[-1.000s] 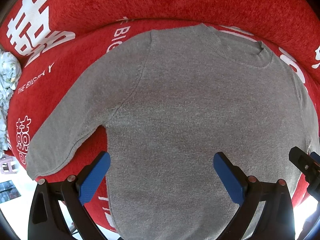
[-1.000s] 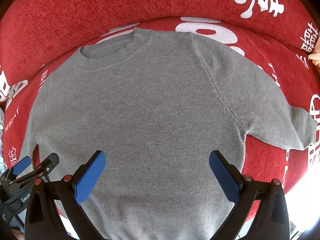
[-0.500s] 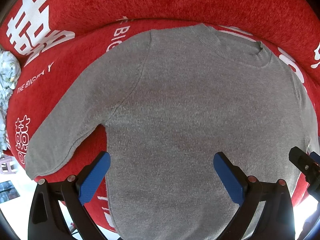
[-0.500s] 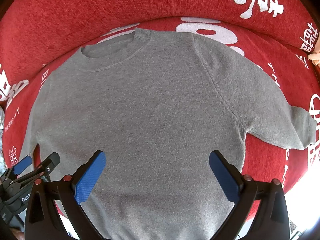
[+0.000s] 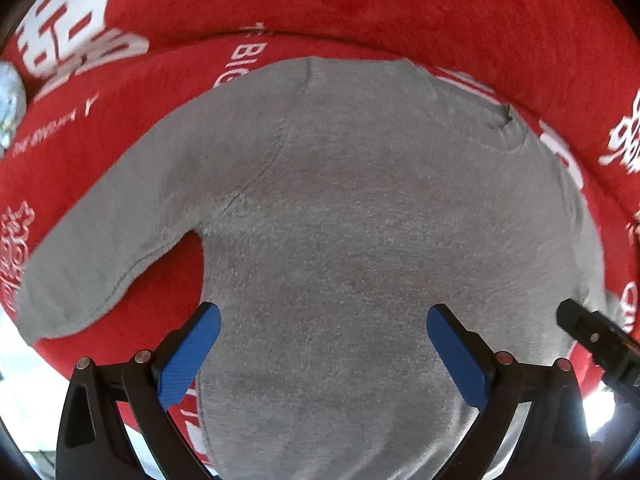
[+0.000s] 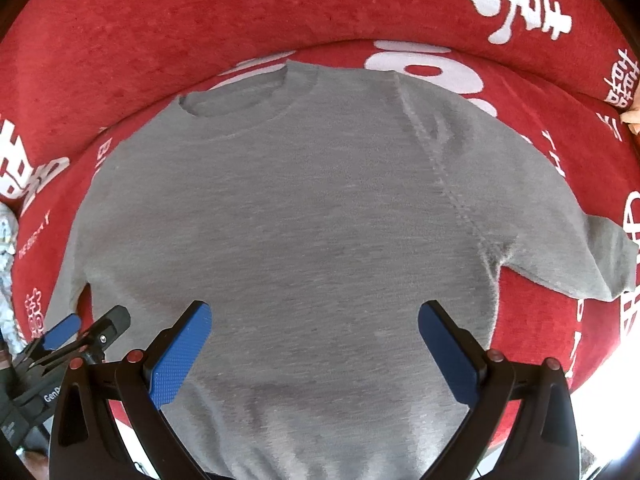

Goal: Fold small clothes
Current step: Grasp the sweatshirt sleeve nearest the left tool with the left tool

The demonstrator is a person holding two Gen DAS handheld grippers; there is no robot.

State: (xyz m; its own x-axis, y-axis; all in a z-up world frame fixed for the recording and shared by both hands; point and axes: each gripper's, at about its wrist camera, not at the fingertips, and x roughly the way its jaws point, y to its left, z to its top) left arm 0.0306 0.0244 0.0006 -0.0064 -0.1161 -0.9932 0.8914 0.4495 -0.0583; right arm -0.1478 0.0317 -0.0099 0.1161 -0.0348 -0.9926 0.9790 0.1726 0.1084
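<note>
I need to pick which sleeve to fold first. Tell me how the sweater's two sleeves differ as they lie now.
The left sleeve lies long and smooth, reaching toward the cushion's front edge. The right sleeve looks shorter in the right wrist view, with a creased, bunched cuff. Both are plain grey knit, spread flat away from the sweater body on the red cushion, with neither claw touching them.

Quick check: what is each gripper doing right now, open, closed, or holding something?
Left gripper: open, holding nothing, above the grey sweater.
Right gripper: open, holding nothing, also over the sweater.

Home: red printed sofa (image 6: pixel 200 20)
</note>
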